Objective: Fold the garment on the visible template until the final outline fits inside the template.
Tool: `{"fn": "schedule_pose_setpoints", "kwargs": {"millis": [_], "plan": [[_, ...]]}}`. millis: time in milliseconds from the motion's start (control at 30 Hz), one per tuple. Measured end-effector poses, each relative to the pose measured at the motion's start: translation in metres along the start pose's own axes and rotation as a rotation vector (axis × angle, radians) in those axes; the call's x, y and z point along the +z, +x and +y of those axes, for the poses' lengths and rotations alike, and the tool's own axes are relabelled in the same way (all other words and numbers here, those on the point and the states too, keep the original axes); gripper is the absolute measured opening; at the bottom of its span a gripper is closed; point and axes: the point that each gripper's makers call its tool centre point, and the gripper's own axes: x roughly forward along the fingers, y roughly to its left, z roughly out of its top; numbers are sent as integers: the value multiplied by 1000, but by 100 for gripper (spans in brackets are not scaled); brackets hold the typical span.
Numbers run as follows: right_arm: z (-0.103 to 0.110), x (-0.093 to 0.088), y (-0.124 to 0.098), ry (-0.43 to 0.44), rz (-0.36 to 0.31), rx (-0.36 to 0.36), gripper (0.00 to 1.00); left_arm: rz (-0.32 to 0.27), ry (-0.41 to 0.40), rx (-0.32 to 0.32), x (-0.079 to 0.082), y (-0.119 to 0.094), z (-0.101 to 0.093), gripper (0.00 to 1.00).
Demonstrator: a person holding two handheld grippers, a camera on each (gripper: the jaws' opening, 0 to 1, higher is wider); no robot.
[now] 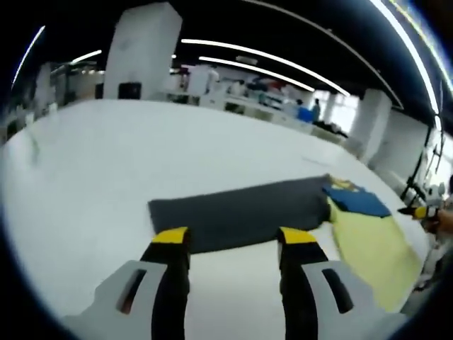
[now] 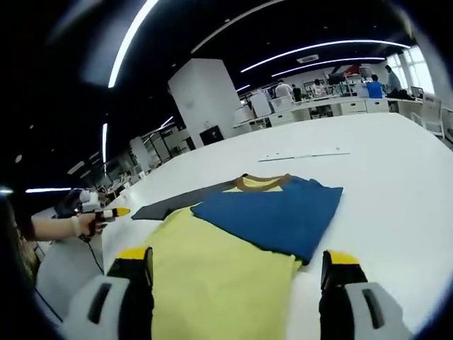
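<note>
Left gripper (image 1: 233,237) hangs wide open, holding nothing, over the grey template (image 1: 241,211) on the white table (image 1: 106,163); yellow-and-blue garment (image 2: 241,241) lies partly folded at the template's right end; right gripper (image 2: 237,265) open, empty, just above it

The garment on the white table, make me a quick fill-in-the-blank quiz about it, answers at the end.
1. The garment is yellow with a folded-over part coloured ____.
2. The flat template beside it is dark ____.
3. The left gripper has its jaws ____, holding nothing.
4. Both lie on a ____ table.

Answers: blue; grey; open; white
</note>
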Motion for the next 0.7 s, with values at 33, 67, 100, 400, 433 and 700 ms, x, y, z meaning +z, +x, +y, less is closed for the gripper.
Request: {"fn": "schedule_pose_setpoints", "kwargs": {"millis": [33,67,100,400,433,700], "plan": [[-1,0,-1,4,-1,3,100,9,0,20,-3,0,6,46],[-1,0,-1,6,-2,3,100,27,19,57,-7,0,15,46],[-3,1,-2,9,-5,1,100,32,6,61,-9,1,17,46],[-9,-2,-6,29,-3,-14,100,16,-50,161,-11,3,38,37],[-10,-2,-6,30,-4,-15,100,18,-58,168,-12,3,40,35],[-14,-1,-9,39,-11,-30,98,32,-87,190,-17,5,47,18]]}}
